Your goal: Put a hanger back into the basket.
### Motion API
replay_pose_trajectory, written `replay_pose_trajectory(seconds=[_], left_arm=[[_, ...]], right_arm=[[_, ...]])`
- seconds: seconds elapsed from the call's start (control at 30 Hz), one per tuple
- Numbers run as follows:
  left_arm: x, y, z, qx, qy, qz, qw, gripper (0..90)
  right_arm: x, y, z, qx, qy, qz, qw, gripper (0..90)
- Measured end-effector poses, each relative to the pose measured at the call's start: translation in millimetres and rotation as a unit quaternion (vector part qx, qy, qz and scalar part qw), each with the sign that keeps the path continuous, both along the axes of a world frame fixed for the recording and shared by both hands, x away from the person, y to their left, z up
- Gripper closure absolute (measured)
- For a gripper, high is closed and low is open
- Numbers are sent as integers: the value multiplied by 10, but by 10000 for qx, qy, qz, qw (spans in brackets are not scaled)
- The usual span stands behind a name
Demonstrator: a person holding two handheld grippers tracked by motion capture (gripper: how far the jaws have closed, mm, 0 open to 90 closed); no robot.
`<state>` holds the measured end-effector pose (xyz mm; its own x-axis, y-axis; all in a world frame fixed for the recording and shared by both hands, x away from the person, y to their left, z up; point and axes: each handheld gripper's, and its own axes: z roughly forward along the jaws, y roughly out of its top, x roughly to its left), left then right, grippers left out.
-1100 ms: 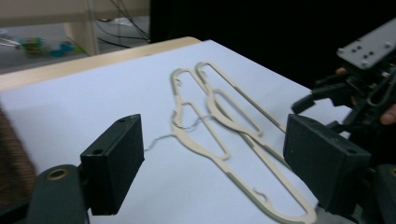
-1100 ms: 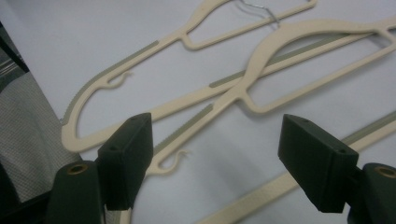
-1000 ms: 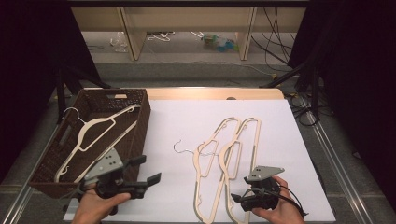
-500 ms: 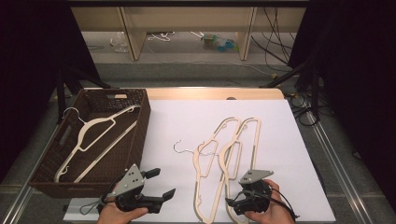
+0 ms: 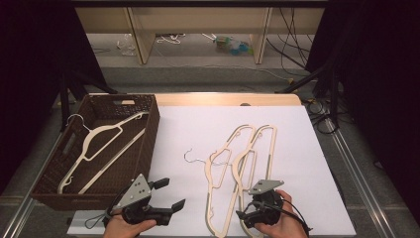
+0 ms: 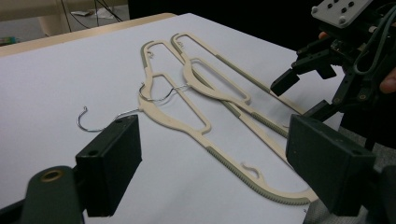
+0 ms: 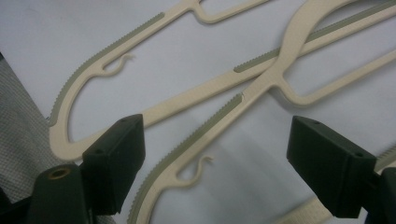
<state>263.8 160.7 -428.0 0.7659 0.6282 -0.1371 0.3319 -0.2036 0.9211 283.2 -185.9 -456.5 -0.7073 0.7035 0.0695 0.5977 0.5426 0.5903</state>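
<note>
Two cream hangers lie overlapping on the white tabletop [image 5: 188,129]: the left hanger [image 5: 208,193] [image 6: 173,119] and the right hanger [image 5: 272,153] [image 6: 219,95]. A third hanger [image 5: 106,130] rests inside the brown wicker basket [image 5: 148,134]. My left gripper [image 5: 172,193] [image 6: 219,158] is open and empty near the table's front edge, right of the basket, pointing toward the hangers. My right gripper [image 5: 246,212] [image 6: 299,98] [image 7: 219,158] hovers over the hangers' lower ends. Its jaws have just been opening. A notched hanger arm [image 7: 205,130] lies between them, and the pads do not touch it.
The basket stands at the table's left side, with its near corner next to my left hand. Grey mesh matting [image 7: 18,140] borders the white surface at the front. Shelving and cables [image 5: 223,44] sit on the floor beyond the table.
My left gripper has dropped lower and drifted slightly right from the basket's front corner. The right hand stays put while its jaws have spread wider.
</note>
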Motion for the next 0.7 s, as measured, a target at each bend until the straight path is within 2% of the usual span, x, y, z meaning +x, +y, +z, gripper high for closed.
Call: replay_pose_trajectory(seconds=[0.03, 0.07, 0.13, 0.23, 0.27, 0.43, 0.7], left_arm=[[2, -2, -5, 27, 14, -5, 10000, 183], [3, -3, -6, 34, 18, -15, 10000, 183], [-4, -6, -4, 59, -13, -27, 10000, 183], [-16, -6, 6, 67, -30, -24, 10000, 185], [-11, -5, 2, 1, -46, -69, 10000, 185], [-4, 7, 5, 9, -26, -40, 10000, 185], [2, 6, -2, 12, 24, -76, 10000, 185]], right_arm=[[12, 10, 1, -69, 27, 35, 10000, 213], [34, 35, -29, -132, -67, 64, 9999, 216], [68, 73, -34, -247, 86, 138, 9996, 224], [112, 160, -61, -455, 198, 135, 9987, 246], [133, 187, -73, -539, 189, 141, 9983, 249], [195, 266, -123, -963, 300, 199, 9947, 298], [239, 276, -117, -1062, 481, 128, 9931, 302]])
